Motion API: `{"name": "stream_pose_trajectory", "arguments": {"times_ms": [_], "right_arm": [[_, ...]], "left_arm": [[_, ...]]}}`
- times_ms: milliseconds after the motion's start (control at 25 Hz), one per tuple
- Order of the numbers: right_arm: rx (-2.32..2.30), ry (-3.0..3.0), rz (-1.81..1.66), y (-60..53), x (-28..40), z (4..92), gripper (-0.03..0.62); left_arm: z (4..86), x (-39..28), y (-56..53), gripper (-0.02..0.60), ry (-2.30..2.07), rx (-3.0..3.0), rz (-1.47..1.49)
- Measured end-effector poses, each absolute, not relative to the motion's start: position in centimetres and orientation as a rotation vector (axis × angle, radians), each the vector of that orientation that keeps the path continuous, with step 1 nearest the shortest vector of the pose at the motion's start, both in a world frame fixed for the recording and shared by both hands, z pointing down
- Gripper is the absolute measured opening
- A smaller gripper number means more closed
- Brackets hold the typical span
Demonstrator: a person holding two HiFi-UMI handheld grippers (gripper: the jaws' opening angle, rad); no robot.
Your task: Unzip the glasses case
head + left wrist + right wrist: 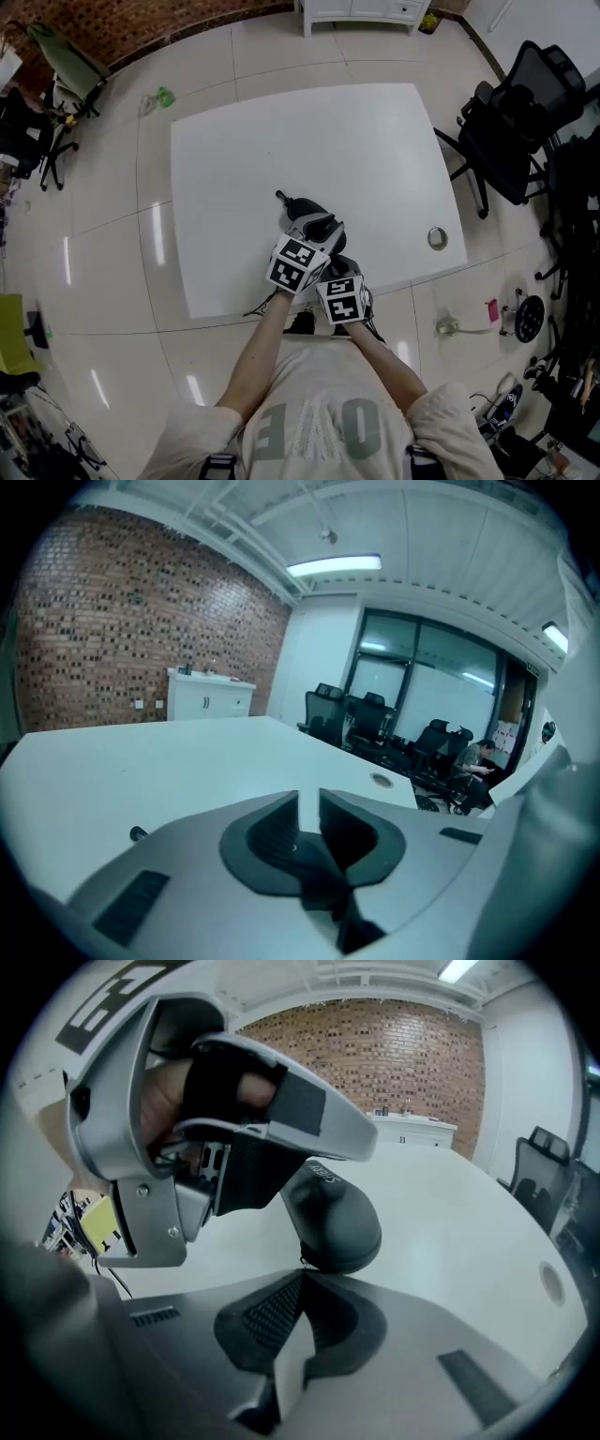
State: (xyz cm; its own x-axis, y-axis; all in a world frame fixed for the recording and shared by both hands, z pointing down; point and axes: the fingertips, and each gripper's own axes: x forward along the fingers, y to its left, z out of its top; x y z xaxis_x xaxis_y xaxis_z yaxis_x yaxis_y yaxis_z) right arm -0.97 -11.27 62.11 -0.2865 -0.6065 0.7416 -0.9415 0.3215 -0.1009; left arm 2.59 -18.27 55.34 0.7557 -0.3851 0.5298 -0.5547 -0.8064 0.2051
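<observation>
A dark oval glasses case [305, 208] lies on the white table [234, 159] near its front edge; a short cord [279, 197] trails from its far end. My left gripper [319, 230] stands over the case from the near side. In the left gripper view its jaws [309, 803] show a narrow gap with the table seen through it and something dark low down. In the right gripper view one left finger [309, 1119] reaches across the case [337, 1222]. My right gripper [302, 1277] is shut, its tips on a small tab at the case's near rim.
A small ring [437, 237] lies near the table's right edge. Black office chairs [516, 122] stand to the right, and a white cabinet [361, 11] at the far wall. The person stands at the table's front edge [225, 311].
</observation>
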Motion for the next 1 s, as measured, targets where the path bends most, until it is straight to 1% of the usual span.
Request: {"name": "stream_pose_trajectory", "arguments": {"times_ms": [40,80,560,1000], "right_arm": [[1.350,-2.005,0.734,-11.4,-0.9,62.1,0.000],[1.339,-2.012,0.740,-11.4,-0.8,62.1,0.000],[1.224,-2.070,0.745,-11.1,-0.7,62.0,0.000],[1.257,-2.029,0.680,-11.0,3.5,62.1,0.000]], "left_arm": [[55.5,2.8,-18.5,0.016,-0.732,2.593,0.698],[55.7,2.9,-18.6,0.005,-0.737,2.578,0.722],[56.3,2.1,-18.6,0.005,-0.824,2.522,0.620],[56.5,1.7,-18.2,0.003,-0.825,2.504,0.561]]}}
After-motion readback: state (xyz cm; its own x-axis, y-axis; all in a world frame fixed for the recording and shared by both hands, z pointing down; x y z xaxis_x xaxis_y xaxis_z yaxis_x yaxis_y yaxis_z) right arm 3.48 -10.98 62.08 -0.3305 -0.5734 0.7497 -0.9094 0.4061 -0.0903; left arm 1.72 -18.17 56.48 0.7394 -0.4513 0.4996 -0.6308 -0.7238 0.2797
